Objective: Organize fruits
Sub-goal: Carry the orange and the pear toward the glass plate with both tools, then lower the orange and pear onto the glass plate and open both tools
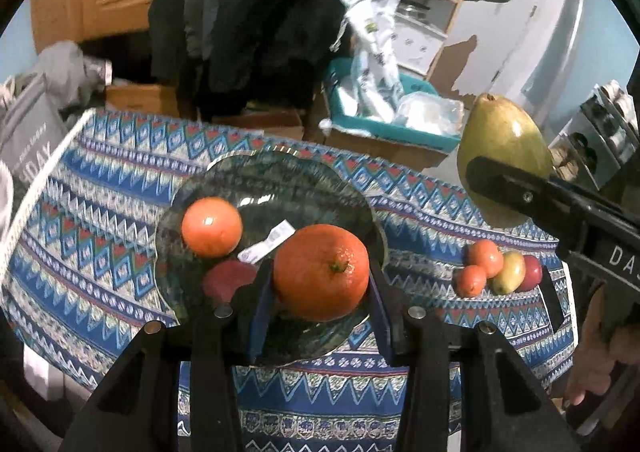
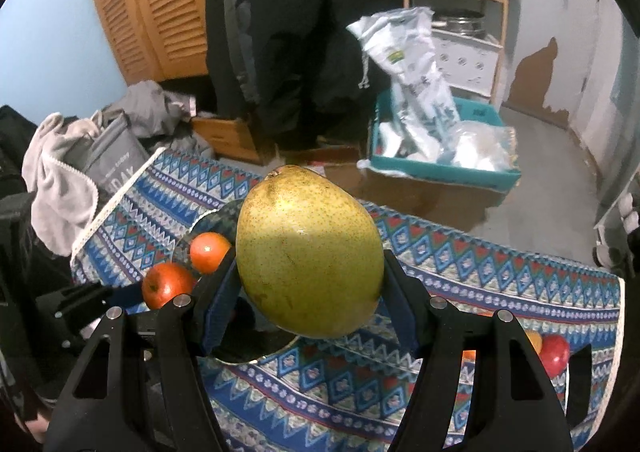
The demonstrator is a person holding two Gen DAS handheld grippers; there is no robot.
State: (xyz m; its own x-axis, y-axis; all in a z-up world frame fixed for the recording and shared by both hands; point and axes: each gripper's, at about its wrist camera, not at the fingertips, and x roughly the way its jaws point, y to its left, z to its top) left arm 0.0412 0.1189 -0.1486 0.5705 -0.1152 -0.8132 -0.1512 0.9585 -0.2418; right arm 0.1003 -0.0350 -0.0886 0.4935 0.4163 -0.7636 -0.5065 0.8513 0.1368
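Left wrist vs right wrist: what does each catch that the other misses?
Left wrist only: the white slip lying in the glass plate, and the full cluster of four small fruits on the cloth.
Right wrist only: the louvered wooden door in full.
Both: left gripper clamping the orange, right gripper clamping the pear, the patterned tablecloth.

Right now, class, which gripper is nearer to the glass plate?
Left. The left gripper holds an orange directly over the glass plate. The right gripper holds a pear off to the plate's right side.
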